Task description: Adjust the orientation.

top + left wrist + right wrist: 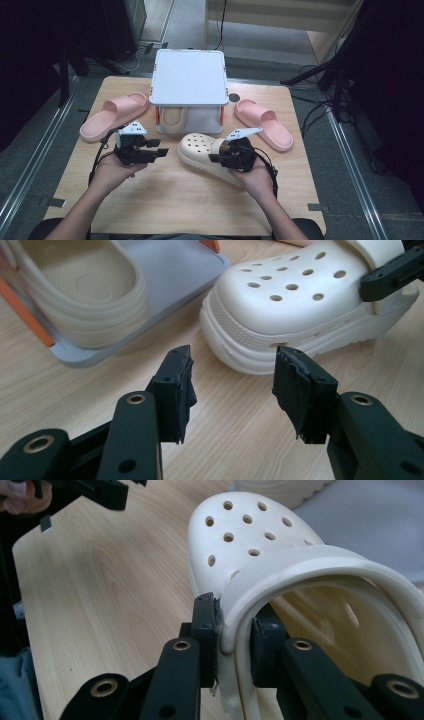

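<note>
There, cream clog [260, 545] with its rim clamped in right claw [235, 630]; left claw [232, 390] apart, just beside its toe.

**Around the table**

A wooden table [165, 200] fills the middle of the high view. At upper centre stands a grey two-tier rack [188, 77] with orange side posts; a cream shoe [172, 119] sits on its lower shelf. One pink slide [114, 115] lies at left of the rack, another pink slide [263, 123] at right. Black cables [312, 112] trail on the floor at right.
</note>
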`<state>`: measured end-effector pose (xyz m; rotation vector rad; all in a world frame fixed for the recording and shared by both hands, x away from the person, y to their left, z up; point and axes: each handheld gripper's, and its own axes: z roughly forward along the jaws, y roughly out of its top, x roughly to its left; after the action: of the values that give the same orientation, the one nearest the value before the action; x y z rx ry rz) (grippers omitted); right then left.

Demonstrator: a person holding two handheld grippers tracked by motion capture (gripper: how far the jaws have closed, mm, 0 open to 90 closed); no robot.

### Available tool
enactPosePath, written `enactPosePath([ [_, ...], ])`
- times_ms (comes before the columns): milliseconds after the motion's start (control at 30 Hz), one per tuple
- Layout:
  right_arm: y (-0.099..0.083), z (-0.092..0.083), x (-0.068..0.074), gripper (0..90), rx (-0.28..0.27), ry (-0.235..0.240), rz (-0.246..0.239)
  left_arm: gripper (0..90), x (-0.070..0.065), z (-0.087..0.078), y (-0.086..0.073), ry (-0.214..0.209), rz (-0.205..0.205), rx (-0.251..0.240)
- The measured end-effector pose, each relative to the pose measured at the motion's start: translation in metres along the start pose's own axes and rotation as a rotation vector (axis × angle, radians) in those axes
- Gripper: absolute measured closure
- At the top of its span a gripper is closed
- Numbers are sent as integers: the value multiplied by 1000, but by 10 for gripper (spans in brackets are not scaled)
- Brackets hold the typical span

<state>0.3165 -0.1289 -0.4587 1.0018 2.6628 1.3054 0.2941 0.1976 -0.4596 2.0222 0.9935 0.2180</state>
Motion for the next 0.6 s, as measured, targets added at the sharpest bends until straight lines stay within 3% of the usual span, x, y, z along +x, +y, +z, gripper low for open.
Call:
enactPosePath([
  [233, 12, 22, 6, 773, -4, 28, -10, 527, -8, -2, -10, 4, 2, 4],
  [333, 13, 33, 7, 773, 23, 37, -13, 555, -10, -2, -13, 9, 1, 7],
  [600, 11, 43, 7, 769, 46, 65, -37, 619, -9, -4, -17, 4, -24, 12],
])
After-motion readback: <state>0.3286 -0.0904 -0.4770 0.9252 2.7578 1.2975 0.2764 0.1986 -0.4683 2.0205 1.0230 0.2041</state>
